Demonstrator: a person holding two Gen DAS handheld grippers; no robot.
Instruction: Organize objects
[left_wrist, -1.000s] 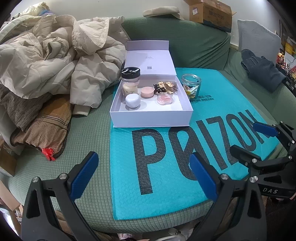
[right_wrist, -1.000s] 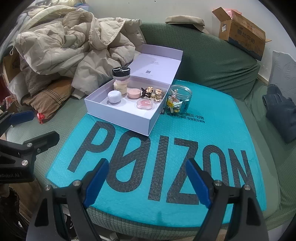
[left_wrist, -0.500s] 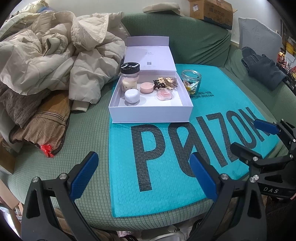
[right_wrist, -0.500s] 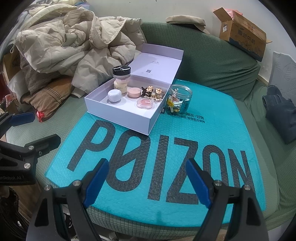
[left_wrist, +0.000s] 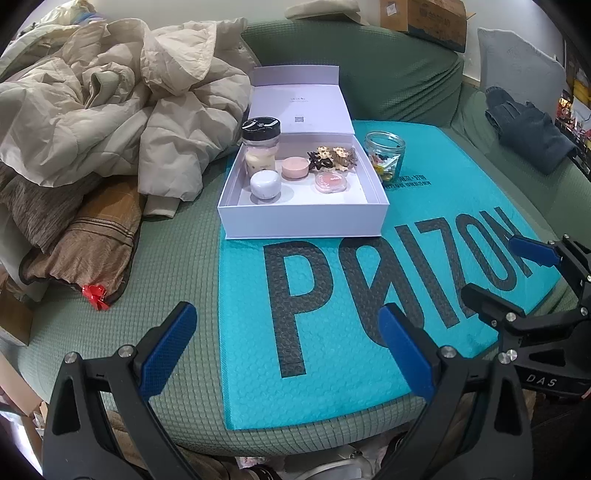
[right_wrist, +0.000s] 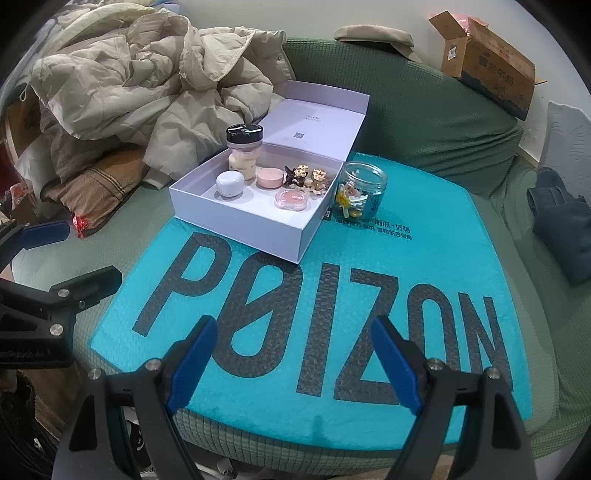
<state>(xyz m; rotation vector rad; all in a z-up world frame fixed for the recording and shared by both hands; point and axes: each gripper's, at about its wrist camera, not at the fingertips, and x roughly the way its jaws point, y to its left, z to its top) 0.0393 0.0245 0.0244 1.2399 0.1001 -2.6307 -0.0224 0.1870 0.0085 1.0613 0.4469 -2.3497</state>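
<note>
While both wide, empty grippers — left gripper (left_wrist: 284, 339), right gripper (right_wrist: 293, 354) — face the box (left_wrist: 303, 218), only the right view shows the cardboard carton (right_wrist: 487, 62) whole.

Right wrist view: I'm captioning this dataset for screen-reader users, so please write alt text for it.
An open white box holding small cosmetic jars and hair clips sits on a teal mailer on a green sofa, with a glass jar beside it. The open right gripper hovers in the foreground, holding nothing.

— What colours are there?
— A teal mailer (left_wrist: 424, 221) with black lettering lies on a green waffle-textured sofa cover (left_wrist: 177, 258).
— And the box?
— The box (left_wrist: 303, 218) is pale lilac; the jacket (left_wrist: 110, 110) is beige.
</note>
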